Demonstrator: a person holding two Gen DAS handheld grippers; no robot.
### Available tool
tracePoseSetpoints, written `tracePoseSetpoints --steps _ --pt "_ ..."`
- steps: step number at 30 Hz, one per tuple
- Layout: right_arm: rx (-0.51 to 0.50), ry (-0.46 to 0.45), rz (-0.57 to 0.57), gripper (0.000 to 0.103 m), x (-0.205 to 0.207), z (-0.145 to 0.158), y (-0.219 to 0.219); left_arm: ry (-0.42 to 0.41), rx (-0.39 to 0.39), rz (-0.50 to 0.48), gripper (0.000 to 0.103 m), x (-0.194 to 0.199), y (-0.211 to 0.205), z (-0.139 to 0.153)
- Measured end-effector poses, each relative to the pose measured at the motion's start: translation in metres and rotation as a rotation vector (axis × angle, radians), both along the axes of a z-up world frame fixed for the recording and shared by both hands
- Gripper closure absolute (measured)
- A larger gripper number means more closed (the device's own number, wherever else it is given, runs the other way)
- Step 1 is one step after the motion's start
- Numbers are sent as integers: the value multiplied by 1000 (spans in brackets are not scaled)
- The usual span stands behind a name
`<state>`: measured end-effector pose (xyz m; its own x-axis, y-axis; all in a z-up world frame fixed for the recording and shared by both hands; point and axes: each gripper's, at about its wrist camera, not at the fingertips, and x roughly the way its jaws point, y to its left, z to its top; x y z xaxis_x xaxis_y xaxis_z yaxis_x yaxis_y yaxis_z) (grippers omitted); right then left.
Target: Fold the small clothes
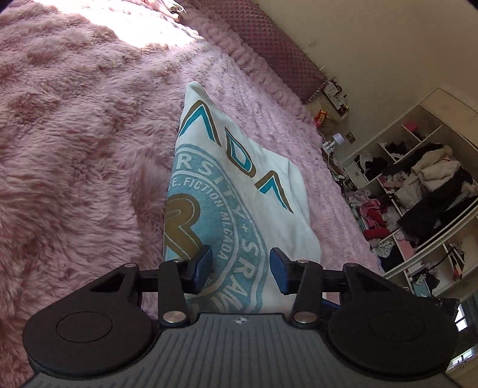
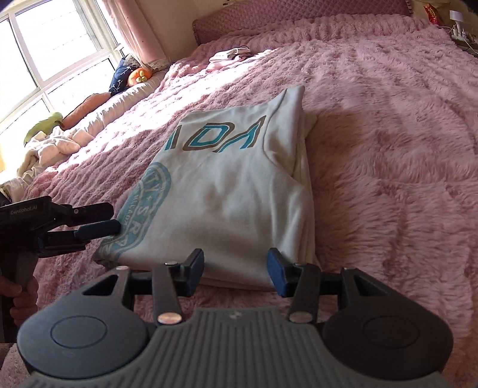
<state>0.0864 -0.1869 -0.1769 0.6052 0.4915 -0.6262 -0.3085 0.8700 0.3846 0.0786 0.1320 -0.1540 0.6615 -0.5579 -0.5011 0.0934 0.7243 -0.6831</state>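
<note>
A folded white T-shirt [image 1: 269, 191] with a teal and brown print lies flat on the fluffy pink blanket [image 1: 74, 134]. In the left wrist view my left gripper [image 1: 242, 268] hovers over the shirt's printed end, its blue pads apart with only cloth below them. From the right wrist view the same shirt [image 2: 239, 191] stretches away from my right gripper [image 2: 236, 271], which is open just above the near edge. The left gripper [image 2: 115, 218] comes in from the left, tips at the shirt's printed corner, and a hand [image 2: 18, 295] holds its grip.
A small folded pink garment [image 2: 230, 55] lies far up the bed near the quilted headboard [image 2: 298, 15]. Loose clothes [image 2: 53, 143] and cushions line the window side. Open shelves [image 1: 418, 185] stuffed with clothes stand beyond the bed's other edge.
</note>
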Motion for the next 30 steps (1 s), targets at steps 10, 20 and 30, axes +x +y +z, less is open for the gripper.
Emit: tracePoseSetpoints --steps 10,20,30 --pt "-13 -68 -20 52 -1 24 8 -36 -25 14 51 -4 -3 20" --pt "-108 -73 -88 39 2 72 30 37 138 97 27 -19 -33 65" --pt "-311 -127 -155 21 -46 129 64 23 539 289 15 -78 -81 131"
